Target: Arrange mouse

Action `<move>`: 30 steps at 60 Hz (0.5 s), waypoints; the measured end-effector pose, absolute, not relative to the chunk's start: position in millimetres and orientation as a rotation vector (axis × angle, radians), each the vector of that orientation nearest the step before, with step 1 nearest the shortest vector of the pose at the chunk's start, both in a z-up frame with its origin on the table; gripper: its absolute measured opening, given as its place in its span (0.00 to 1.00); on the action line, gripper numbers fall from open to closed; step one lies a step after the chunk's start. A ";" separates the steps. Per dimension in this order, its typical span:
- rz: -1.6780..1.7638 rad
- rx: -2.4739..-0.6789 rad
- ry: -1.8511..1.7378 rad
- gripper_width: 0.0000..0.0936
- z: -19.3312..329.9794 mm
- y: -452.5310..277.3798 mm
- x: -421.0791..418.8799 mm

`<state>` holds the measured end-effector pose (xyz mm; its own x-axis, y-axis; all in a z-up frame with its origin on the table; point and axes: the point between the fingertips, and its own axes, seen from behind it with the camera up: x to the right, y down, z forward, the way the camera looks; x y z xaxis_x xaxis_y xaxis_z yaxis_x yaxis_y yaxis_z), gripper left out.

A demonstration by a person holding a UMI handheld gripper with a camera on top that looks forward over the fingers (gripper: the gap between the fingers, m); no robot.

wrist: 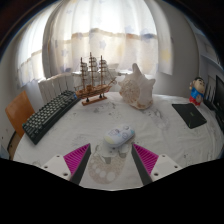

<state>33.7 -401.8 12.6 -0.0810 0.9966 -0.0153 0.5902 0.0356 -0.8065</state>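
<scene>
A white computer mouse [119,138] lies on the white tablecloth [160,135], just ahead of my fingertips and partly between them. My gripper [112,158] is open, its magenta pads [77,157] standing wide apart with a gap on each side of the mouse. A pale, round, translucent shape [103,168] shows between the fingers behind the mouse; I cannot tell what it is. A black keyboard [50,113] lies slanted to the left, beyond the fingers.
Behind the mouse stand a wooden model ship [93,80] and a white coral-like ornament [135,89]. A dark flat pad [188,114] and a small toy figure [197,92] are at the right. A wooden chair [19,109] stands beside the keyboard.
</scene>
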 end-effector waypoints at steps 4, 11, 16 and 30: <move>0.887 -1.608 -1.735 0.91 6.6 -401.0 20.1; 0.882 -1.606 -1.748 0.91 -2.7 -401.8 -2.5; 0.872 -1.618 -1.753 0.91 -9.5 -400.0 -15.4; 0.881 -1.607 -1.770 0.92 -11.9 -403.5 -44.2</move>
<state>-44.2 -403.5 -11.9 -0.1014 0.9948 -0.0107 0.6080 0.0535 -0.7921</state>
